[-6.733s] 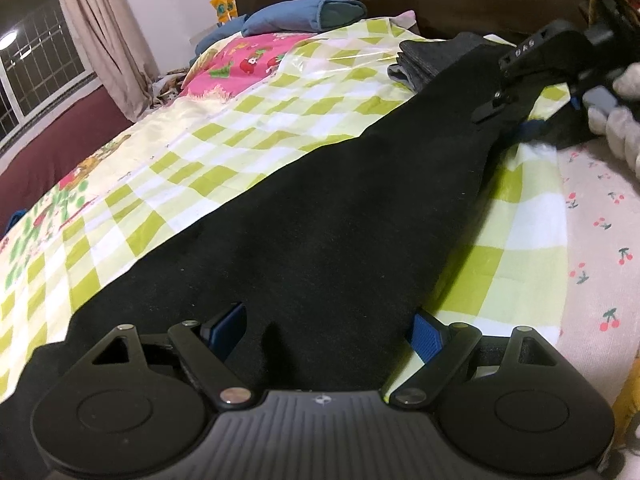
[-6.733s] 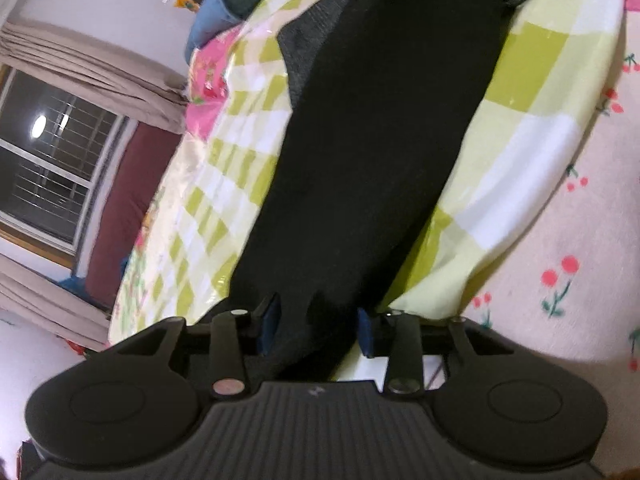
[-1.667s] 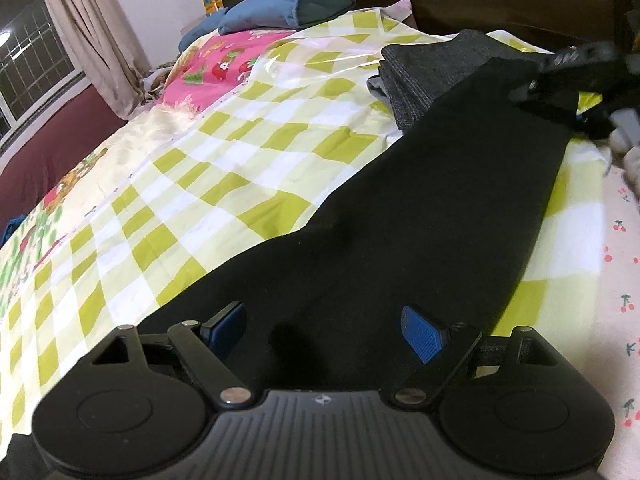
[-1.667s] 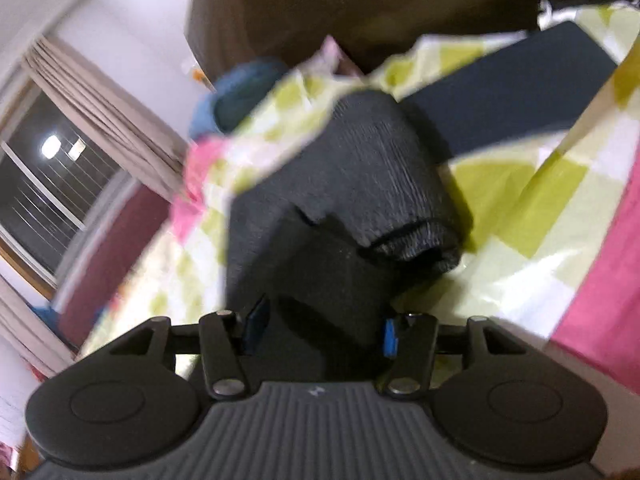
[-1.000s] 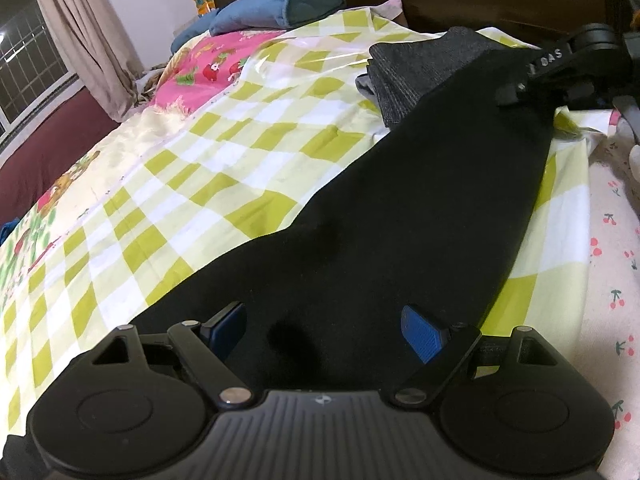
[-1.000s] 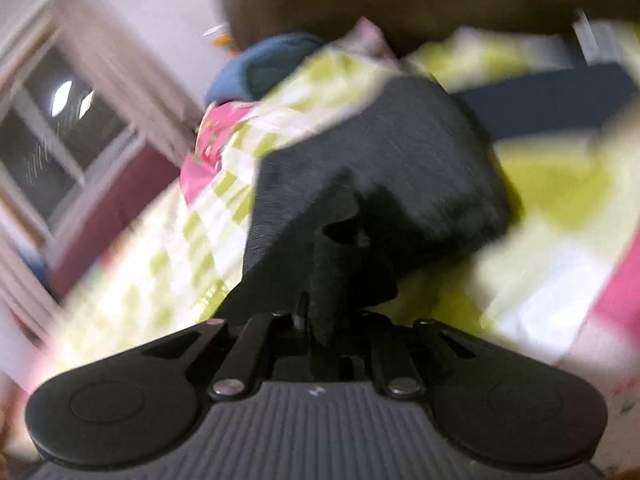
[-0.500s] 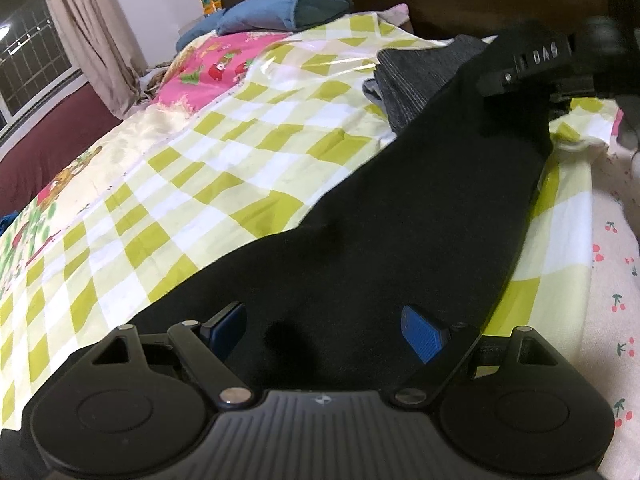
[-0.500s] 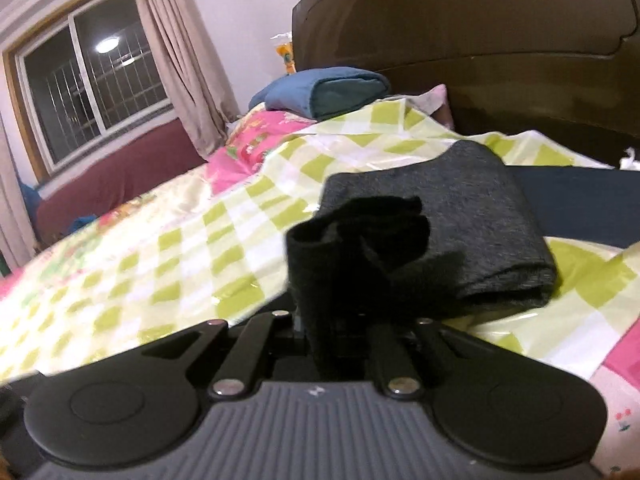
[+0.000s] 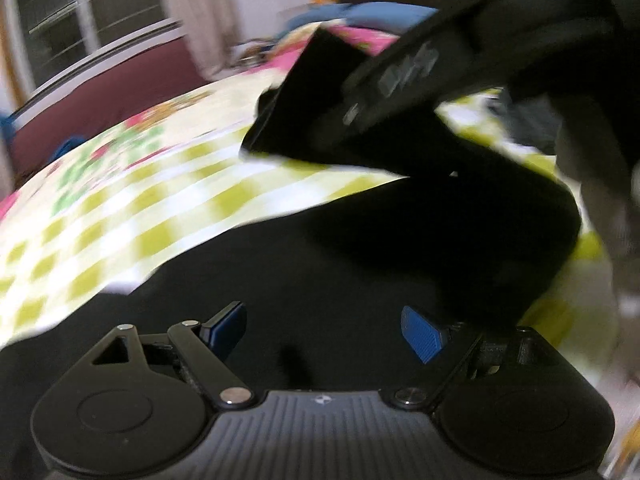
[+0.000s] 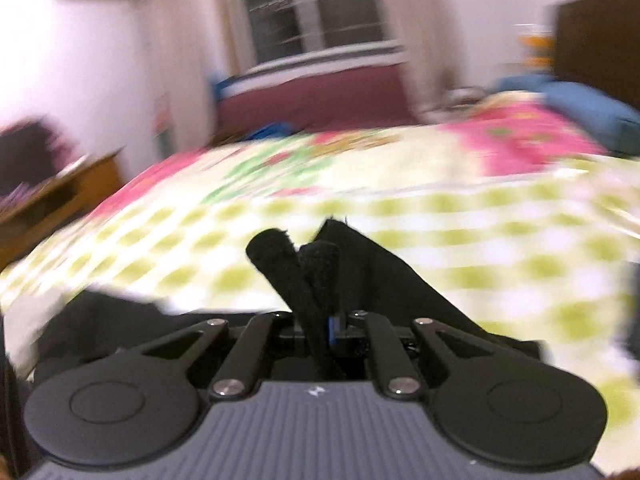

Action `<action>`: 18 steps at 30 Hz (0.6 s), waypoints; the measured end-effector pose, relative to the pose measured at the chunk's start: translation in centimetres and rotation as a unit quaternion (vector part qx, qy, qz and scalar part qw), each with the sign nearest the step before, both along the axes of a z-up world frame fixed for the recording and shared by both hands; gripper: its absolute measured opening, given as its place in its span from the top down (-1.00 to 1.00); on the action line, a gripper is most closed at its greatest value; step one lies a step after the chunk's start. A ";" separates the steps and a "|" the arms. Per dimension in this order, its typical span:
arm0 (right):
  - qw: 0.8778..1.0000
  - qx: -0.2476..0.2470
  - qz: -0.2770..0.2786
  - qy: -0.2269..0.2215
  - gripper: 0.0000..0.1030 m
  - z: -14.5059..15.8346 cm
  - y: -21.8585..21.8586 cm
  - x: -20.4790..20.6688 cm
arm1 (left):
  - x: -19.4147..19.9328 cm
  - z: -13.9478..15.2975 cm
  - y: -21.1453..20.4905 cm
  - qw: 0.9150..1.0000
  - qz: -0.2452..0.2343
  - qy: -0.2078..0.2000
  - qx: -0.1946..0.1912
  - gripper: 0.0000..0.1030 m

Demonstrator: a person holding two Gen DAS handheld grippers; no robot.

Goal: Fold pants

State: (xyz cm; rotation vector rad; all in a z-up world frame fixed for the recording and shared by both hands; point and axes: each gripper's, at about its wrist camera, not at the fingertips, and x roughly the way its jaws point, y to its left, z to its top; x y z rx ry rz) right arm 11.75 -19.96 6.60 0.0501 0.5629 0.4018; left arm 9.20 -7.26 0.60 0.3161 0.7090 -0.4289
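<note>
Black pants (image 9: 360,248), soft and limp; best taken by an edge. Pinched in right tool (image 10: 320,326). Left tool (image 9: 322,330) spread, touching nothing.

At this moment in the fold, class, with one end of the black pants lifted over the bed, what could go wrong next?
1. The right gripper pinches only a thin bunched edge of the black pants; the cloth could slip out mid-swing.
2. The left gripper is open, its blue pads apart over the fabric, so the lower end is not clamped and may drag or wrinkle on the checked sheet.
3. Both views are blurred, so the fold may land crooked.
</note>
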 end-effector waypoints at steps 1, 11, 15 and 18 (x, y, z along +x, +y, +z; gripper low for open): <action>1.000 -0.013 0.028 0.002 0.84 -0.3 2.7 0.1 | -0.2 -0.1 1.5 1.000 0.014 0.001 -0.002 -0.90; 0.982 -0.142 0.116 0.046 0.83 -5.7 14.8 -1.6 | -1.8 -1.4 12.2 0.987 0.140 0.031 -0.074 -0.90; 0.984 -0.143 0.098 0.045 0.83 -4.0 15.2 -1.3 | -2.1 -1.2 12.9 0.984 0.154 0.020 -0.088 -0.90; 0.987 -0.125 0.086 0.052 0.83 -2.5 15.5 -0.1 | -2.8 -0.8 13.8 0.982 0.162 0.011 -0.100 -0.90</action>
